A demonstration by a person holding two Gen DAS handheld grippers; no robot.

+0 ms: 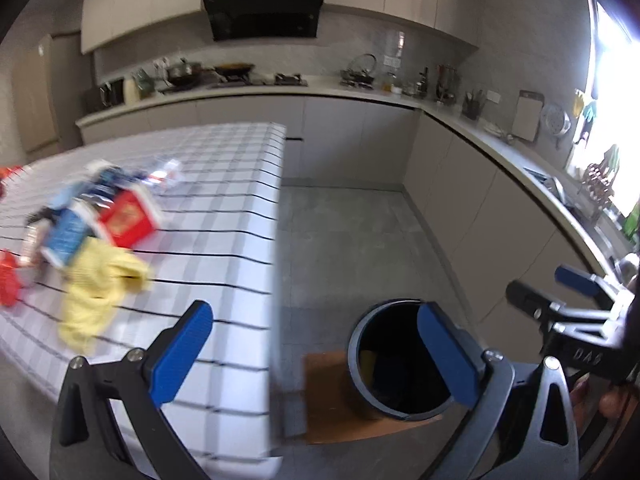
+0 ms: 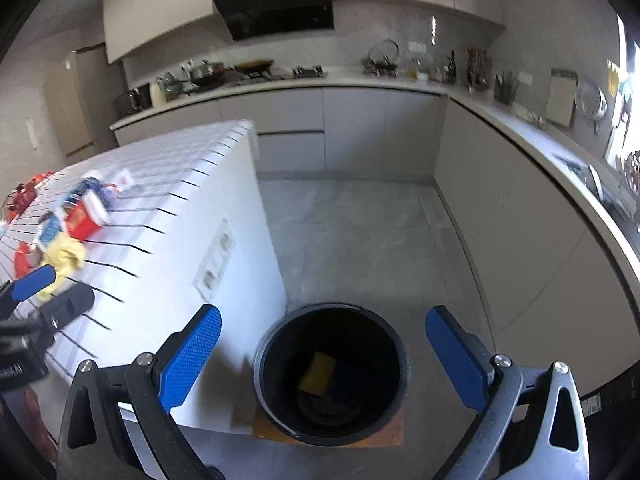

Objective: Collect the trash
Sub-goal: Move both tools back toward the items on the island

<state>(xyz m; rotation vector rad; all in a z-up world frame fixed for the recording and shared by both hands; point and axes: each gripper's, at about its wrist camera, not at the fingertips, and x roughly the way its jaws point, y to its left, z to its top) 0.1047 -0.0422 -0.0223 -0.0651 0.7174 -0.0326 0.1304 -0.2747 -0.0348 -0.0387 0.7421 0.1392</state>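
Observation:
A dark round trash bin [image 2: 330, 372] stands on the floor on a brown mat beside the table; a yellow piece [image 2: 317, 373] lies inside it. The bin also shows in the left wrist view [image 1: 394, 360]. My right gripper [image 2: 320, 354] is open and empty, right above the bin. My left gripper [image 1: 316, 354] is open and empty over the table's right edge. On the checked tablecloth [image 1: 224, 208] lies a trash pile: a yellow crumpled cloth [image 1: 100, 284], a red box [image 1: 128, 220], a blue-white carton [image 1: 68, 234] and wrappers [image 1: 164, 172].
The right gripper shows at the right in the left wrist view [image 1: 560, 300]; the left gripper shows at the left in the right wrist view [image 2: 44, 292]. Grey kitchen cabinets [image 2: 360, 128] and a counter with cookware run along the back and right. Red items [image 1: 8, 284] lie at the table's left.

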